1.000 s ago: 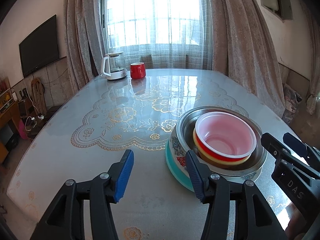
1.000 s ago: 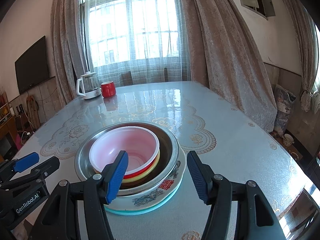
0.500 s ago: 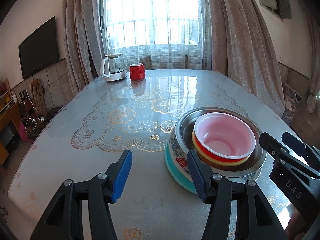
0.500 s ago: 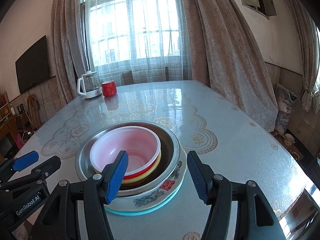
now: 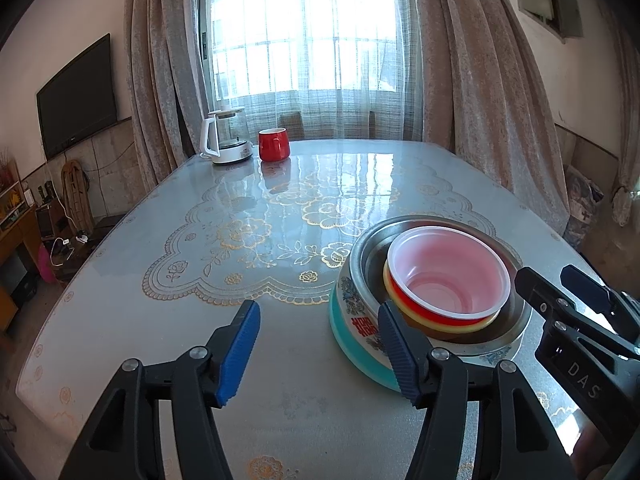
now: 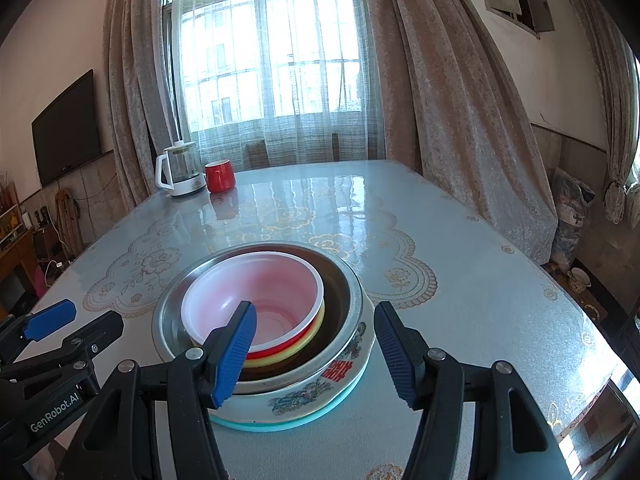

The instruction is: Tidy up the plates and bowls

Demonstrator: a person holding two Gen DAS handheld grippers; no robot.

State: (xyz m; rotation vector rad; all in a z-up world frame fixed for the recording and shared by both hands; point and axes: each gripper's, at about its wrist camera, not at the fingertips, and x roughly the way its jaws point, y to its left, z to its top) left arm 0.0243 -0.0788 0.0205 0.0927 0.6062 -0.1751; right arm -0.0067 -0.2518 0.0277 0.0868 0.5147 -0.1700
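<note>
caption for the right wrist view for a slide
Open right gripper poised over nested bowls on the table, holding nothing.

light: bright daylight, window (image 5: 304, 28) | glare: table (image 5: 352, 176) | edges: fisheye-bent, dark corners

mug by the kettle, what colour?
Red. The mug stands beside the white kettle at the table's far end; clearest in the left wrist view.

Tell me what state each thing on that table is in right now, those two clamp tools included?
Bowl stack: nested, upright, on the table.
White bowl: topmost, empty.
Red mug: upright, far end.
Kettle: upright beside the mug.
Left gripper: opening, nothing between its fingers.
Right gripper: open, holding nothing.
</note>
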